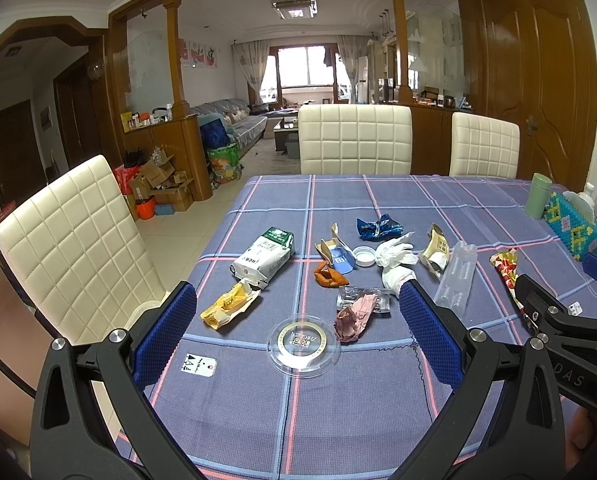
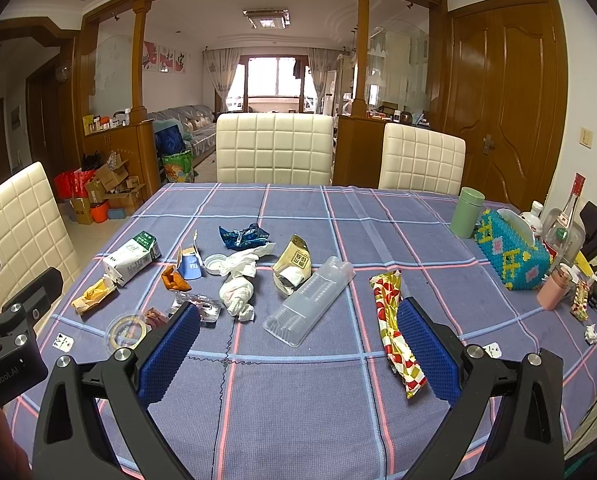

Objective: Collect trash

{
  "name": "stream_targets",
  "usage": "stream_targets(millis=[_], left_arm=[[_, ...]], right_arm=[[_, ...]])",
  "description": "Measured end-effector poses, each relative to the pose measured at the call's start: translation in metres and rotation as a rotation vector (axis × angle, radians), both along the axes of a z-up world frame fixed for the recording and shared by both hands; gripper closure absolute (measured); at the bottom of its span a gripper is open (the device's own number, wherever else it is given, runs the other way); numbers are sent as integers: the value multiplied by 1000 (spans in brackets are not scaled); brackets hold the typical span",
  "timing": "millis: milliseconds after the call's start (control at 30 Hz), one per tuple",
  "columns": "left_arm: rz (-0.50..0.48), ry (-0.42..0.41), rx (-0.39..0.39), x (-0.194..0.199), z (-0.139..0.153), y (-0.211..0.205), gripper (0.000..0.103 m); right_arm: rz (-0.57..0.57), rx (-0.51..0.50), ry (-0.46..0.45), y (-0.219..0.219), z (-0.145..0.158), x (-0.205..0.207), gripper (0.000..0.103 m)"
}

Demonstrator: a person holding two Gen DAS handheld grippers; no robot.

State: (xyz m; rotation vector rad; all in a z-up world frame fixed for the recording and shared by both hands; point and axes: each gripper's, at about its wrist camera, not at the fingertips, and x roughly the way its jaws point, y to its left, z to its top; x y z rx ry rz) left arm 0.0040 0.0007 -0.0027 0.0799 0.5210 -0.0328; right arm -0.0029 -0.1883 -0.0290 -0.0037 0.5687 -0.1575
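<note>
Both the left gripper [image 1: 298, 320] and the right gripper [image 2: 298, 336] hover wide apart and empty above the blue plaid tablecloth [image 2: 298, 400], where crumpled wrappers, a white milk carton [image 1: 263, 256], a clear plastic tray [image 2: 310, 306] and a round transparent lid [image 1: 303, 345] lie scattered mid-table.
</note>
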Motion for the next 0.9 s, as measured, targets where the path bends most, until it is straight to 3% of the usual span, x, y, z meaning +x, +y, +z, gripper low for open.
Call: stream_targets(millis=[733, 900], left_arm=[[-1, 4, -1, 1, -1, 0, 3], [5, 19, 2, 2, -14, -5, 3]], right_arm=[[-1, -3, 6, 2, -1, 0, 7], [-5, -4, 15, 4, -5, 1, 7]])
